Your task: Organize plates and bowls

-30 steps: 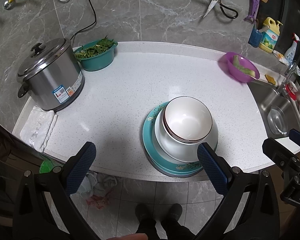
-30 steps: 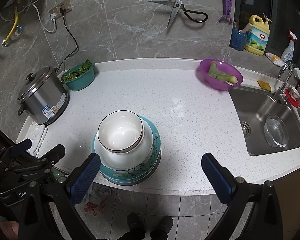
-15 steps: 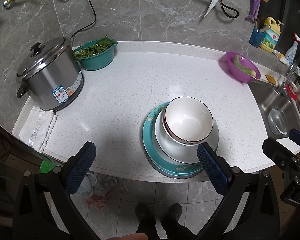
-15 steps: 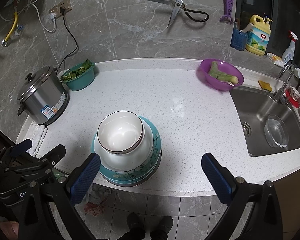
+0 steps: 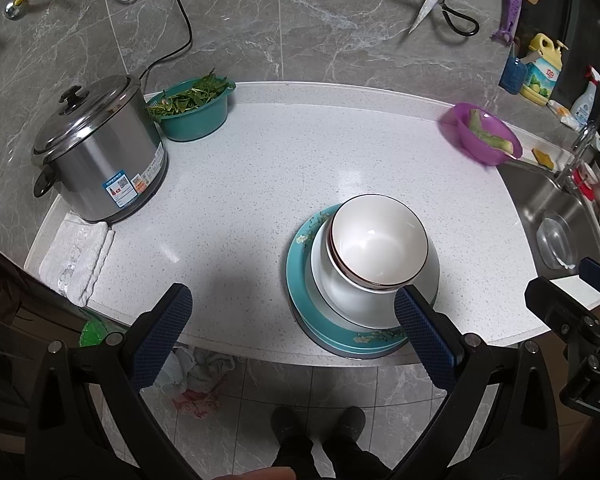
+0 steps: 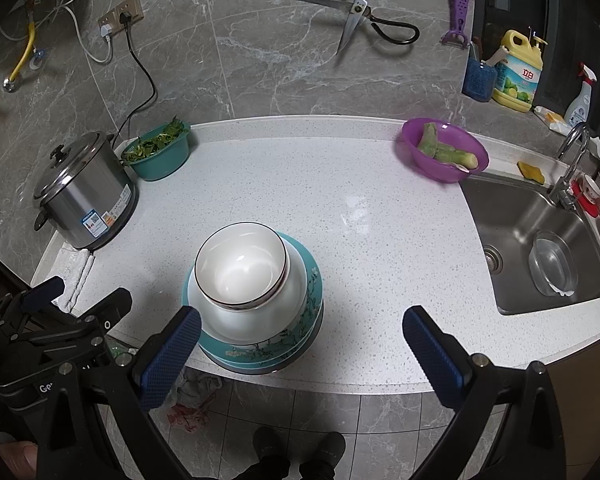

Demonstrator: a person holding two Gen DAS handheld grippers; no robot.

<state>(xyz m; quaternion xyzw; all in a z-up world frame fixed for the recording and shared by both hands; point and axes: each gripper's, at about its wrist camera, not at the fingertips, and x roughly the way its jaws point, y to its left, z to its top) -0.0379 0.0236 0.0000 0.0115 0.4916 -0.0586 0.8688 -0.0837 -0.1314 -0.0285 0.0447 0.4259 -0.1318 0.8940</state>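
White bowls [image 5: 380, 240] with dark rims sit nested on a white plate, which rests on teal flowered plates [image 5: 300, 280] near the counter's front edge. The stack also shows in the right wrist view [image 6: 242, 276], with the teal plates [image 6: 312, 300] under it. My left gripper [image 5: 292, 334] is open and empty, held in front of the counter edge, its right finger overlapping the stack's near rim. My right gripper [image 6: 300, 354] is open and empty, the stack beside its left finger.
A steel rice cooker [image 5: 96, 152] and a teal basin of greens [image 5: 192, 108] stand at the back left. A purple bowl with vegetable pieces [image 6: 444, 154] sits by the sink [image 6: 540, 248]. A white cloth [image 5: 76, 252] lies at the left edge.
Both grippers stay open and nearly still. The views have barely shifted. The stack has not moved.
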